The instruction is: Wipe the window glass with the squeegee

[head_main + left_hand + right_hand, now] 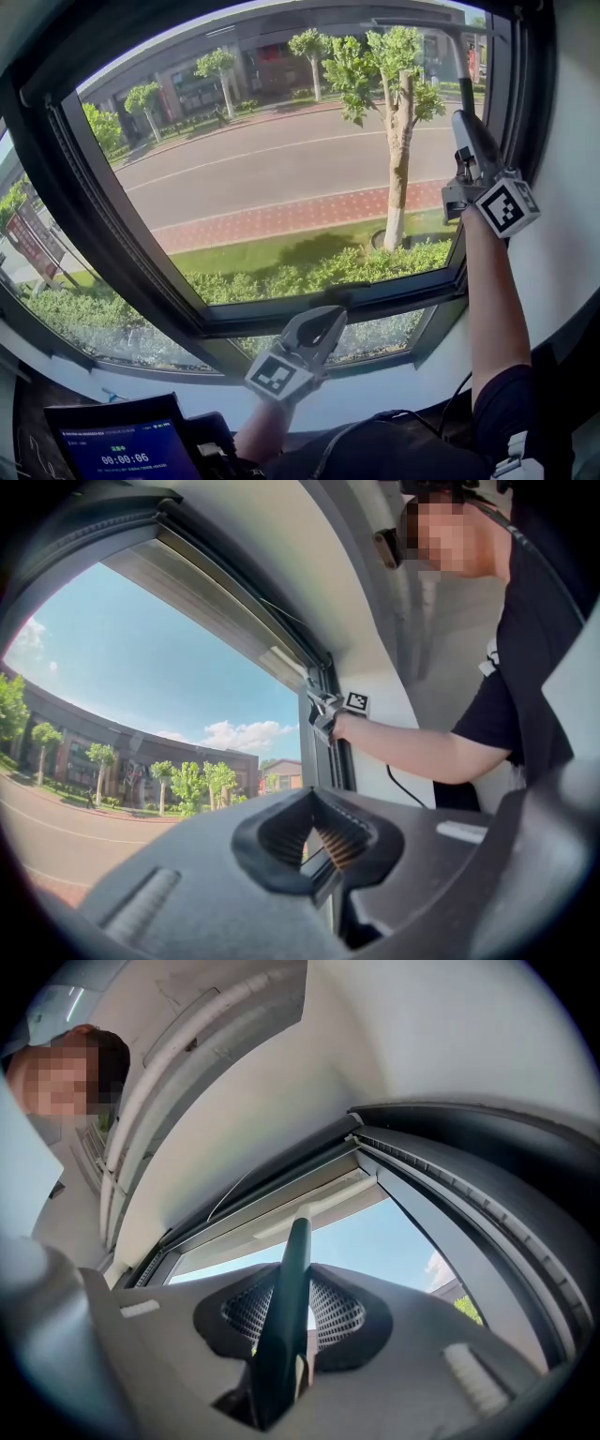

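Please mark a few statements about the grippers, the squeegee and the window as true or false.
1. The right gripper is shut on the squeegee handle. True.
2. The left gripper holds a cloth. False: its jaws are together with nothing between them.
3. The squeegee reaches up near the top of the window glass. True.
4. The left gripper is raised level with the right one. False: it is low, by the window's lower frame.
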Demonstrator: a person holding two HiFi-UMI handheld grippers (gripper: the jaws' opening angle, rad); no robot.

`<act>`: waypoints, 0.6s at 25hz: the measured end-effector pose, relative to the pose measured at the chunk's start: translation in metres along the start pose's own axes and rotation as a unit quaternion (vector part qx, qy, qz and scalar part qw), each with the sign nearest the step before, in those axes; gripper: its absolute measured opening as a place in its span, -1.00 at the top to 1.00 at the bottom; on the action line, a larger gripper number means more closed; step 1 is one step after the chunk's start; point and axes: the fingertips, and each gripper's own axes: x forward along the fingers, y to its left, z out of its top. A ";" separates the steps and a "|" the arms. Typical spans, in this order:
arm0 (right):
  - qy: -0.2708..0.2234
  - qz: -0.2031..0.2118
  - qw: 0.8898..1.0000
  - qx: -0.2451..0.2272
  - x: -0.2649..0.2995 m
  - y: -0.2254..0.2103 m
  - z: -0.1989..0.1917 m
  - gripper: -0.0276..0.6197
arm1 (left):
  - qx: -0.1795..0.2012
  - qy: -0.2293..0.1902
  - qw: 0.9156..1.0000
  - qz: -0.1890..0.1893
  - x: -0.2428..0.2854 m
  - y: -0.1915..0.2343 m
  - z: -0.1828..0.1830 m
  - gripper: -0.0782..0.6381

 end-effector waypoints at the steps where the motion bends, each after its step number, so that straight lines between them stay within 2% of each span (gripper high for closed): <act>1: 0.001 0.000 1.000 0.000 -0.001 0.000 -0.001 0.61 | 0.000 0.000 1.000 0.000 0.000 0.000 0.000 0.77; 15: 0.015 -0.008 1.000 0.011 -0.027 0.002 -0.026 0.61 | -0.003 0.007 1.000 -0.004 -0.001 -0.001 -0.004 0.77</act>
